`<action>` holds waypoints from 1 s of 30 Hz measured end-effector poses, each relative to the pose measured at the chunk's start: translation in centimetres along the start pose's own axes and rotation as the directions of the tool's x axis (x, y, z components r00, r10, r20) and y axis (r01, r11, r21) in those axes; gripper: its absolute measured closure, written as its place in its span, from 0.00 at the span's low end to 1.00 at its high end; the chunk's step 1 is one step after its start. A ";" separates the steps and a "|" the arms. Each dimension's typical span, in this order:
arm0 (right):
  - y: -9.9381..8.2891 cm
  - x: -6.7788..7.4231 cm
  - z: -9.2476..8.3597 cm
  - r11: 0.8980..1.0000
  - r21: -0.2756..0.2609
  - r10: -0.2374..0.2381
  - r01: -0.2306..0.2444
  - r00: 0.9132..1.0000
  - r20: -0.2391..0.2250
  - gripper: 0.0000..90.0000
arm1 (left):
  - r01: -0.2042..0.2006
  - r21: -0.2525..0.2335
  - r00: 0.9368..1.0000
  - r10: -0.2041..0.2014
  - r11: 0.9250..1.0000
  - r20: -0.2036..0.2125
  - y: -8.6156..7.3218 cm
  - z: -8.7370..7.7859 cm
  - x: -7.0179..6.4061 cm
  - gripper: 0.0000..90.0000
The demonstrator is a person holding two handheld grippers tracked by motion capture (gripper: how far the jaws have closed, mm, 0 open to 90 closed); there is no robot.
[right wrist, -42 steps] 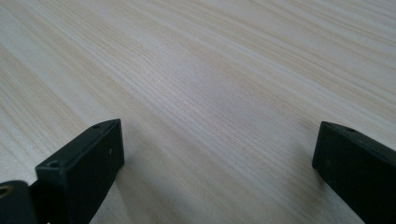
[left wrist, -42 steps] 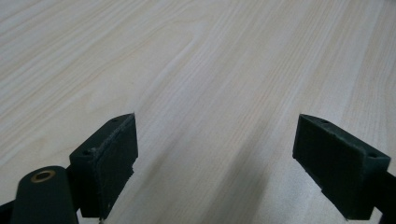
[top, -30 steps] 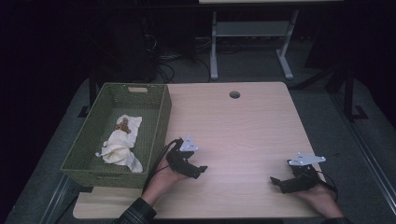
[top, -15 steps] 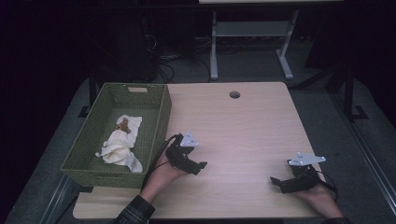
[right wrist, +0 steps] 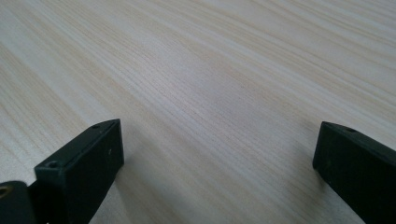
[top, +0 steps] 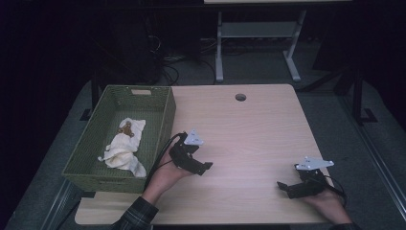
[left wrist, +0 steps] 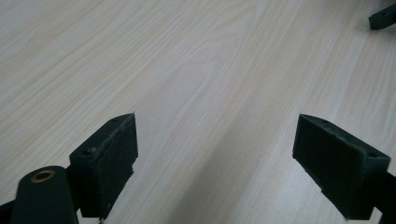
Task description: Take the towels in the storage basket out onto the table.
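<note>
The right gripper (top: 287, 188) sits low on the wooden table (top: 249, 139), close to the person, with its jaws wide apart and nothing between them. The left gripper (top: 203, 167) is a bit farther in, just beside the green basket (top: 165, 117). Its jaws are wide apart too, over bare wood. Inside the basket lies a white cloth (top: 122, 148) with a small brown thing (top: 126, 129) on top.

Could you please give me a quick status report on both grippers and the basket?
Left gripper open, empty, over table. Right gripper open, empty. White cloth in green basket. Nothing in the way.
</note>
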State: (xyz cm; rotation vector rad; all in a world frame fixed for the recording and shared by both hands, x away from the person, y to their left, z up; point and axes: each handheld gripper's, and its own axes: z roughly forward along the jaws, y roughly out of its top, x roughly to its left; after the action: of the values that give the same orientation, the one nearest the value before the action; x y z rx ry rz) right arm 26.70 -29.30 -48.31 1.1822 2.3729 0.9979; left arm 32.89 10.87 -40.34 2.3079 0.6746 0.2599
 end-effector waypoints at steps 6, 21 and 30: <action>0.0 0.0 0.0 1.000 0.000 0.000 0.000 1.000 0.000 0.02 | 0.004 -0.006 1.000 -0.004 1.000 0.013 0.4 -0.5 0.2 0.15; 0.0 0.0 0.0 1.000 -0.002 -0.003 0.003 1.000 0.001 0.02 | 0.020 -0.040 0.999 -0.019 0.999 0.037 1.4 -2.7 1.7 0.15; 0.0 0.0 0.0 1.000 -0.002 -0.002 0.002 1.000 0.001 0.02 | 0.044 -0.059 0.998 -0.040 0.997 0.055 1.7 -4.1 3.0 0.15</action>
State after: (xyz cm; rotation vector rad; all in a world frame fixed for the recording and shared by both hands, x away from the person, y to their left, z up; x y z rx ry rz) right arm 26.72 -29.31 -48.32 1.1788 2.3720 0.9985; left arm 34.57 13.79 -36.16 2.2325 0.6784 0.1955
